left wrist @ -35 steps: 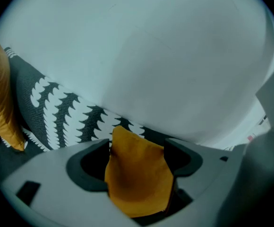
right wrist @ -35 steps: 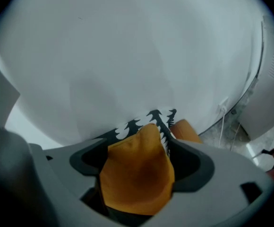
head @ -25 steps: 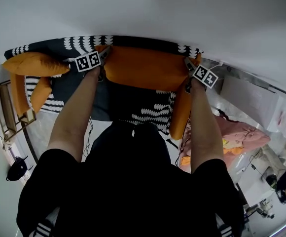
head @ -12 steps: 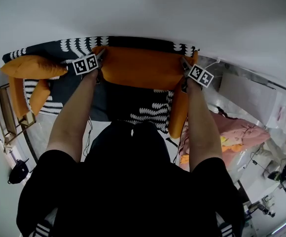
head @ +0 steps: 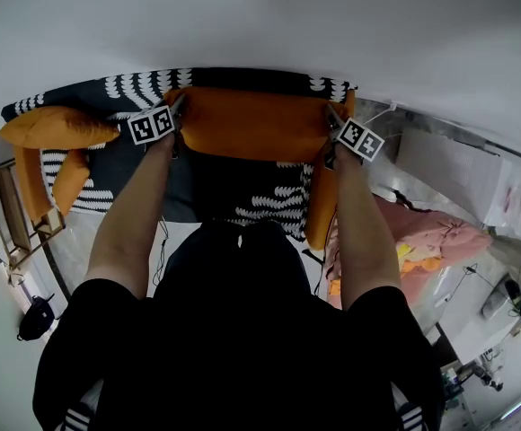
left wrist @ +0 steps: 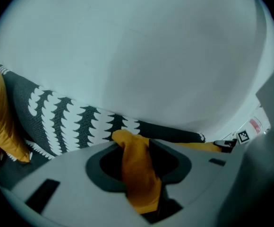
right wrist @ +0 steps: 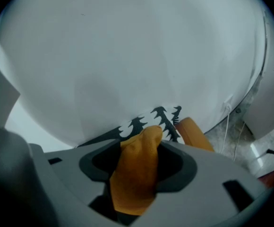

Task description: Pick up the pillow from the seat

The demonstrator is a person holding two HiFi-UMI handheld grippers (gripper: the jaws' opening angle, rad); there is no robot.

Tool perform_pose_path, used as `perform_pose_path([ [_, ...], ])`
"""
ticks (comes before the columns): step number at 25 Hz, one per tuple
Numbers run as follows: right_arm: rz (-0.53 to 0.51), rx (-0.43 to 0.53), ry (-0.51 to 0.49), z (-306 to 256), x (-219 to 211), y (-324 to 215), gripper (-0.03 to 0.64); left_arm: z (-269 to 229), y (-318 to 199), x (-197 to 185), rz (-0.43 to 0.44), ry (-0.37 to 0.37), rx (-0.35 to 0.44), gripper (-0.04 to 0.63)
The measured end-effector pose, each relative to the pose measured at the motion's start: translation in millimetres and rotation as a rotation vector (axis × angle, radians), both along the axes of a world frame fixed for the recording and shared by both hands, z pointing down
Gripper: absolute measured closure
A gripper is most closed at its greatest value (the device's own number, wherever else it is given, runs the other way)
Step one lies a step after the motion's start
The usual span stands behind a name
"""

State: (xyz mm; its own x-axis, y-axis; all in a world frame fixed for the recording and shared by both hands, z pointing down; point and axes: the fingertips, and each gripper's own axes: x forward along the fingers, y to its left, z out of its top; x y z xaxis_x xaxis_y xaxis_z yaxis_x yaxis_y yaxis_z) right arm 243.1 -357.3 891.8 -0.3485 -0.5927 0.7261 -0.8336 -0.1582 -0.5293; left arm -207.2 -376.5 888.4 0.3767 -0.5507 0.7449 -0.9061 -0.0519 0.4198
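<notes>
My left gripper (head: 176, 108) and right gripper (head: 331, 126) are closing on the orange pillow (head: 251, 122), pinching opposite corners for a level lift

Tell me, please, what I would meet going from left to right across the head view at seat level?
Side pillow → left hand-held gripper, jaws closing with pillow fabric between them → middle pillow → right hand-held gripper, jaws likewise closing on fabric → pink bedding.
</notes>
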Motion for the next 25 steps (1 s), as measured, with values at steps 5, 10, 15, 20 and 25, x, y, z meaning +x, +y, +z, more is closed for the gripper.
perform_pose_path([
  [5,0.009,0.0,-0.011,-4.2,-0.5,8.7,0.414,-4.3,7.3,1.6,0.017,0.002,0.006,0.454],
  [10,0.0,-0.006,-0.009,-9.7,-4.2,13.0,0.437,-8.1,13.1,1.2,0.048,-0.005,0.001,0.468],
  [15,-0.005,-0.008,-0.001,-17.7,-6.8,24.1,0.465,-15.6,23.7,1.7,0.057,-0.017,0.004,0.479],
  [20,-0.004,-0.008,0.008,-26.0,-8.2,35.8,0.48,-23.6,35.9,1.0,0.062,-0.013,0.007,0.483],
  [25,-0.016,-0.011,0.009,-36.4,-11.0,46.8,0.491,-35.4,47.3,-1.5,0.062,-0.009,0.012,0.486],
])
